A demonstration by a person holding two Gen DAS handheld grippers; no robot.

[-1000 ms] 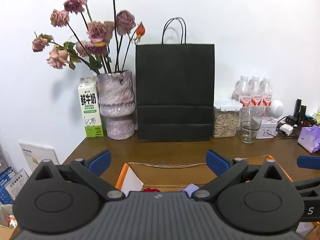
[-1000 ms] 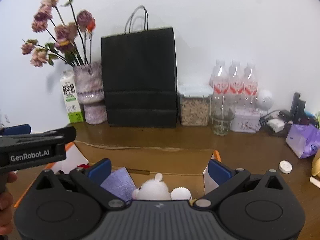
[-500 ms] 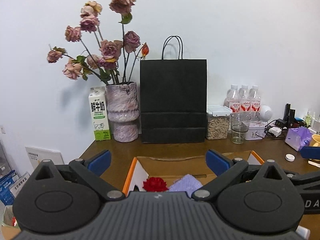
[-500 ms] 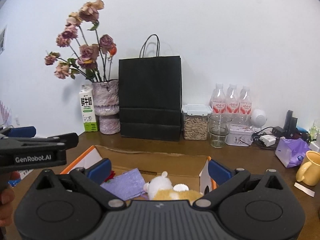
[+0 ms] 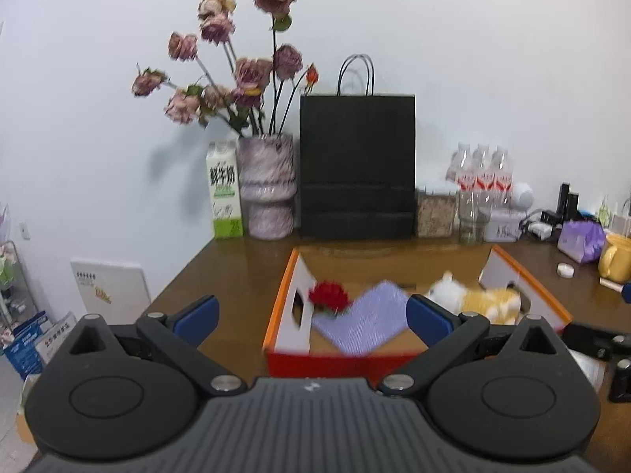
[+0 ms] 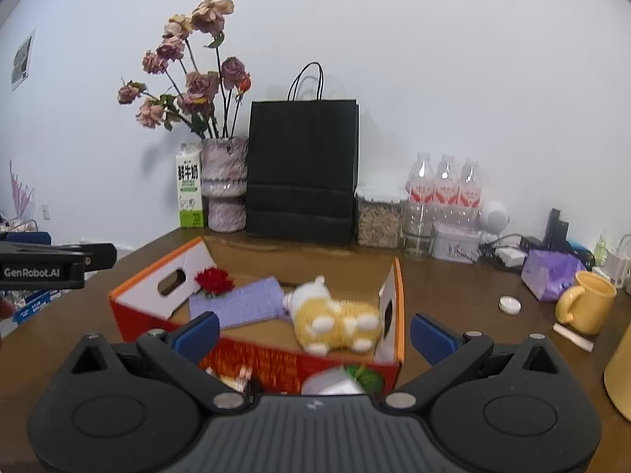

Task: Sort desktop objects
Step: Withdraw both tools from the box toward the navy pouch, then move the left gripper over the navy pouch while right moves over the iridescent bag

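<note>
An open cardboard box (image 5: 335, 362) with orange rims and a red front wall sits mid-table. Inside lie a red fabric flower (image 5: 329, 295), a folded purple cloth (image 5: 363, 317) and a yellow-and-white plush toy (image 5: 473, 297). My left gripper (image 5: 312, 317) hovers open in front of the box's left half, holding nothing. In the right wrist view the box (image 6: 268, 358), flower (image 6: 215, 280), cloth (image 6: 240, 303) and plush toy (image 6: 335, 321) show again. My right gripper (image 6: 314, 334) stands open and empty before the front wall.
Along the back wall stand a milk carton (image 6: 190, 193), a vase of dried roses (image 6: 224, 185), a black paper bag (image 6: 301, 181), a grain jar (image 6: 378, 220), a glass and bottles. A yellow mug (image 6: 587, 303), purple tissue pack (image 6: 550, 274) and white cap (image 6: 509, 304) sit right. Small blurred items (image 6: 339, 382) lie before the box.
Both grippers have drawn back and risen from the box; its whole inside and front wall now show. Both stay open and empty.
</note>
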